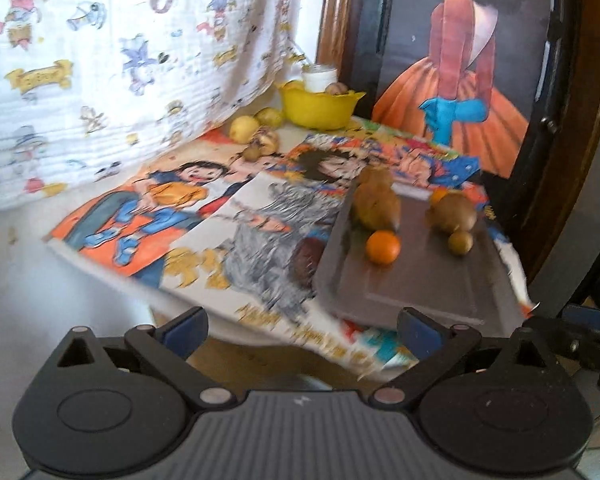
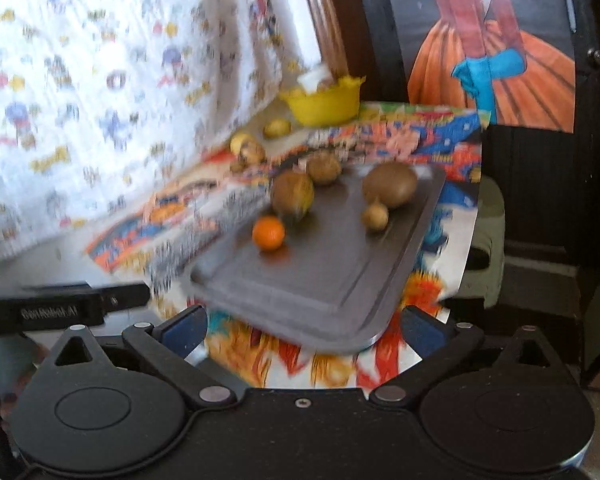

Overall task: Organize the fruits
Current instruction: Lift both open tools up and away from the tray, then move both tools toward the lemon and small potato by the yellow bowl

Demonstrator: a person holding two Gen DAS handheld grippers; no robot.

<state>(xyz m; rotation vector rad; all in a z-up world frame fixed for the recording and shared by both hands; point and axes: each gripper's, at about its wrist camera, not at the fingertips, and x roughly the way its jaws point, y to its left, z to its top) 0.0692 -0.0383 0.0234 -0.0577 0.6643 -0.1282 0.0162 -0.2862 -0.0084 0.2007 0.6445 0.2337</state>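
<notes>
Both claws, left claw [image 1: 300, 332] and right claw [image 2: 302, 330], spread wide, empty, short of the gray tray [image 2: 340, 280]. The tray sits on the tabletop corralling an orange [image 2: 268, 232] and brown fruits [image 2: 389, 185]; more lie loose by the yellow bowl [image 2: 324, 106], likely awaiting sorting.

Flat dark grey tray [image 2: 340, 276], metal by its look, with a smooth, dull sheen. Round orange fruit [image 2: 268, 233] with a glossy skin; brown oval fruits [image 2: 389, 185] with a matt, rough-looking skin. Yellow bowl [image 1: 318, 109] of smooth plastic. Printed cartoon sheets [image 1: 148, 216] of paper, edges torn. White patterned hanging cloth [image 1: 100, 80], crinkled weave. Brown frame [image 1: 336, 20] of polished wood.
</notes>
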